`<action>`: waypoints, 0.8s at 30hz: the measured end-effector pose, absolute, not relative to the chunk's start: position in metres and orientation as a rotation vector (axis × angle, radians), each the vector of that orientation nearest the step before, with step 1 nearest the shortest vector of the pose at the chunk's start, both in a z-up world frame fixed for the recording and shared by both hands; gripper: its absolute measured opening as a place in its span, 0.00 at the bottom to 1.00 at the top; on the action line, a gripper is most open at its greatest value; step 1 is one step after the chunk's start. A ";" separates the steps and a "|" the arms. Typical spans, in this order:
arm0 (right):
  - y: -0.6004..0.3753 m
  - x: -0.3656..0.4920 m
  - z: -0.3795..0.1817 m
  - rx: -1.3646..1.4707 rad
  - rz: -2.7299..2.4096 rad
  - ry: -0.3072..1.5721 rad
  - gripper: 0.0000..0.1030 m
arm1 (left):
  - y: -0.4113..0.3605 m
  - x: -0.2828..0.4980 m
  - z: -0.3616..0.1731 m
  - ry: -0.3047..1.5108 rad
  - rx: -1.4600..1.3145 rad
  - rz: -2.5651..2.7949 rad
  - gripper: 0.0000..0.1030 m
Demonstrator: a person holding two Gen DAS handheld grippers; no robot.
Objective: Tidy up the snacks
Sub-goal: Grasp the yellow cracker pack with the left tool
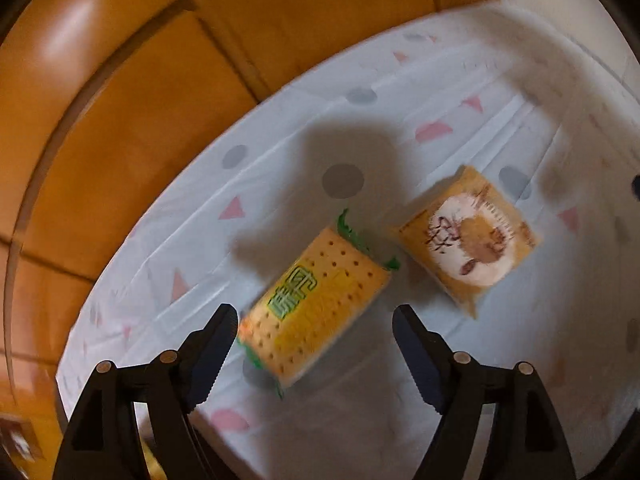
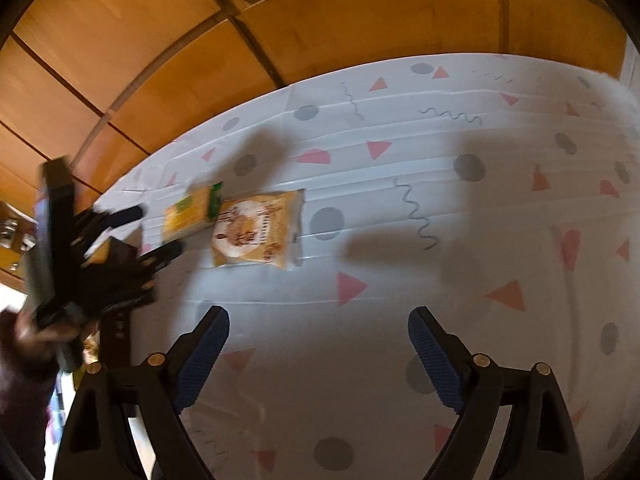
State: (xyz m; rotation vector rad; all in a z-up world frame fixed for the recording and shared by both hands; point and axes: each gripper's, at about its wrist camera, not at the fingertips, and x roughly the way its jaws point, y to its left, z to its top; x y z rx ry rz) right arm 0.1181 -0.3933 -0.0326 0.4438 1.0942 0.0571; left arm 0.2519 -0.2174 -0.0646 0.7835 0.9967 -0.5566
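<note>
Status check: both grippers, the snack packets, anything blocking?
Left gripper open above the green-edged cracker packet. Right gripper open, empty. Round-label packet beside the cracker packet, both on the tablecloth. Nothing blocking.

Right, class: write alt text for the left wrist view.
The open left gripper hovers over a yellow, green-edged cracker packet lying on a white patterned tablecloth. An orange snack packet lies beside it.

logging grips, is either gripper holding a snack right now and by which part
Nothing is held. The left gripper is open above the cracker packet; the right gripper is open over bare tablecloth.
</note>
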 end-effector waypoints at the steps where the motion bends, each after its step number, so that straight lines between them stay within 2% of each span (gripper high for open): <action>1: -0.392 0.117 -0.032 0.454 0.070 1.092 0.90 | -0.219 0.256 -0.071 0.999 0.812 -0.552 0.79; 4: -0.389 0.115 -0.029 0.479 0.113 1.088 0.90 | -0.217 0.268 -0.075 1.017 0.761 -0.570 0.81; 7: -0.386 0.113 -0.029 0.502 0.149 1.091 0.91 | -0.213 0.279 -0.077 1.064 0.656 -0.567 0.80; 13: -0.386 0.112 -0.037 0.583 0.201 1.122 0.91 | -0.204 0.259 -0.074 1.084 0.514 -0.500 0.53; 24: -0.403 0.110 -0.042 0.679 0.146 1.120 0.91 | -0.190 0.121 -0.069 1.031 0.355 -0.414 0.52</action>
